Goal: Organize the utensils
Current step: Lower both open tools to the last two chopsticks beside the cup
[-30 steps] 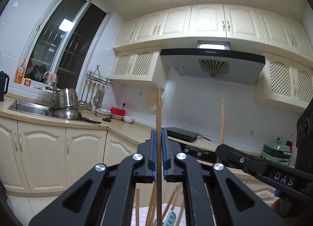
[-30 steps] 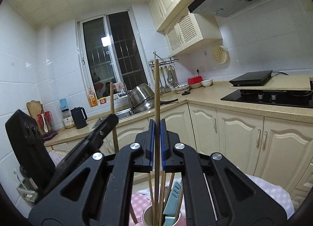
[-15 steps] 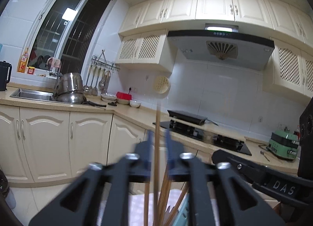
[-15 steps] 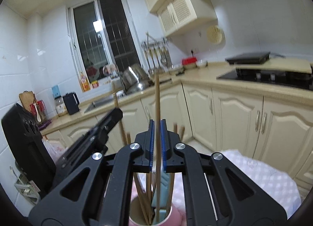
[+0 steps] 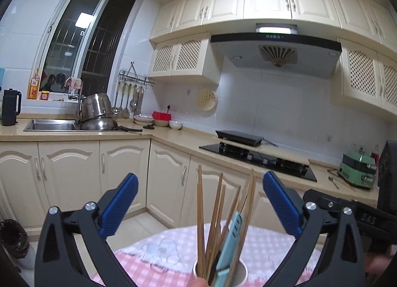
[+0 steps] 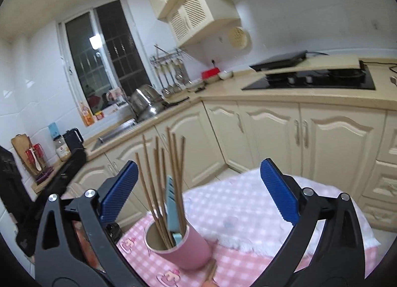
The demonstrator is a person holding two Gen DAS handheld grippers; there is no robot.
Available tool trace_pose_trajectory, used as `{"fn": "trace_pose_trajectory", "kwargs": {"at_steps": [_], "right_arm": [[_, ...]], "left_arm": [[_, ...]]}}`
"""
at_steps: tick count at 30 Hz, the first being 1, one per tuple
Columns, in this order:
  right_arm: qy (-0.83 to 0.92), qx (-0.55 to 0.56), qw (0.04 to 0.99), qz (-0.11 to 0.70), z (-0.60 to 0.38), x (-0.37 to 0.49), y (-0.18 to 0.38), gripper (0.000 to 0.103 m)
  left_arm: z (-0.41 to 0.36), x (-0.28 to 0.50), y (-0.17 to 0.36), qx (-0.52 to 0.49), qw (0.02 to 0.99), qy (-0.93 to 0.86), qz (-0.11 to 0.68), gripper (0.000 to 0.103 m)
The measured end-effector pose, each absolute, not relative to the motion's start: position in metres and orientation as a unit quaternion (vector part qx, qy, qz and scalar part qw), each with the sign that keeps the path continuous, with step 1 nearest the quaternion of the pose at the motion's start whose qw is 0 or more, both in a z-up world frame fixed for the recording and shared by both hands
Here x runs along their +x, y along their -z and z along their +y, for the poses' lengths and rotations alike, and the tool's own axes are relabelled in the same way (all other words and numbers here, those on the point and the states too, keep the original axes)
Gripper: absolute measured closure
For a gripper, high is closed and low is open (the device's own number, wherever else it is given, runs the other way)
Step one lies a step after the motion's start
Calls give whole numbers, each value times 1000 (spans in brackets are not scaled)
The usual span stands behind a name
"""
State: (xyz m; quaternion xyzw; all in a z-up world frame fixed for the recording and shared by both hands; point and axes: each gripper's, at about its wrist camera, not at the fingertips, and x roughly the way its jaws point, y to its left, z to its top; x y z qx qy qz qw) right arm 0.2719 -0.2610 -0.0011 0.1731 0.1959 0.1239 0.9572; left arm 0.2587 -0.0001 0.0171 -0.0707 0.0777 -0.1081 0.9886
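A pink cup (image 6: 184,249) stands on a pink checked tablecloth (image 6: 248,212). It holds several wooden chopsticks (image 6: 158,182) and a light blue utensil (image 6: 171,210). My right gripper (image 6: 198,187) is open and empty, just above and behind the cup. In the left wrist view the same cup (image 5: 238,273) shows at the bottom edge with the chopsticks (image 5: 211,217) and blue utensil (image 5: 229,244) standing in it. My left gripper (image 5: 199,202) is open and empty, with the chopsticks rising between its fingers. The other gripper's arm (image 5: 347,215) shows at the right.
The tablecloth (image 5: 161,254) covers a small table. Behind it run cream cabinets (image 5: 74,170), a sink (image 5: 49,125) with steel pots (image 5: 98,113), a black hob (image 5: 258,158) and a green appliance (image 5: 357,170). A wooden piece (image 6: 211,272) lies by the cup's base.
Both grippers were shut on a chopstick each; both have opened and dropped lower toward the cup. The chopsticks now stand in the cup.
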Motion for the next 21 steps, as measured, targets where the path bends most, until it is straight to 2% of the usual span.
{"fn": "trace_pose_trajectory", "kwargs": {"at_steps": [9,21], "right_arm": [[-104,163,949,250,-271,246,15,6],[-101,119,912,379,-255,230,78,6]], "left_arm": [[1,227,-6,-43,985,105,131,5],[1,208,25,-32,975,111,190,5]]}}
